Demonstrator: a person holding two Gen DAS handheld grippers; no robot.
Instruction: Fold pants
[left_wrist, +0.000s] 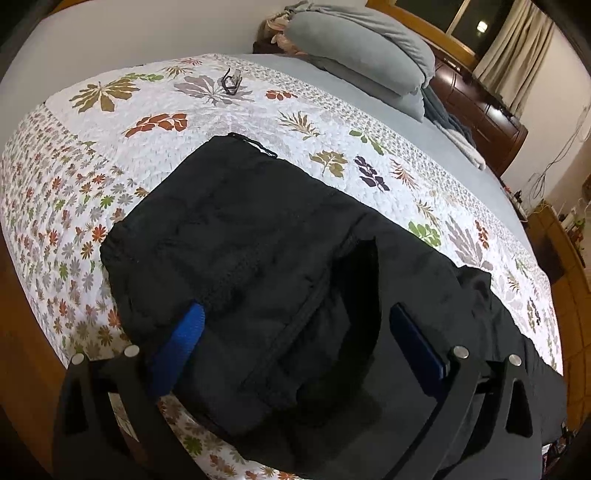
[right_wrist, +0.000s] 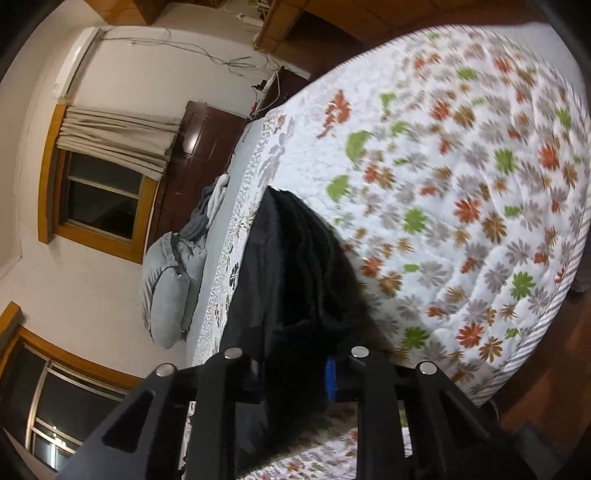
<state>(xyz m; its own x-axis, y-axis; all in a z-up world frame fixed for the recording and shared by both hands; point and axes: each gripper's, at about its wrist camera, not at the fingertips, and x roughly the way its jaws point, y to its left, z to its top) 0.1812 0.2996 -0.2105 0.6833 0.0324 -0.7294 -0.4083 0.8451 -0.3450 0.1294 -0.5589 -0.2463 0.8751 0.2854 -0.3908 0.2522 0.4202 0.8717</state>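
One pair of black pants (left_wrist: 258, 240) lies between spread left tongs (left_wrist: 295, 332); right tongs (right_wrist: 295, 373) grip it.

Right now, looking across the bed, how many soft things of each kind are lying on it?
Black fabric pants: 1
Grey plump pillows: 2
White floral quilted bedspread: 1
Total: 4

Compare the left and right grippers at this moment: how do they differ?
The left gripper is open, its blue fingers spread wide above the black pants; the right gripper is shut on the pants, cloth bunched between its fingers. The left view is sharp; the right view shows the quilt blurred. Both are over the same pants.
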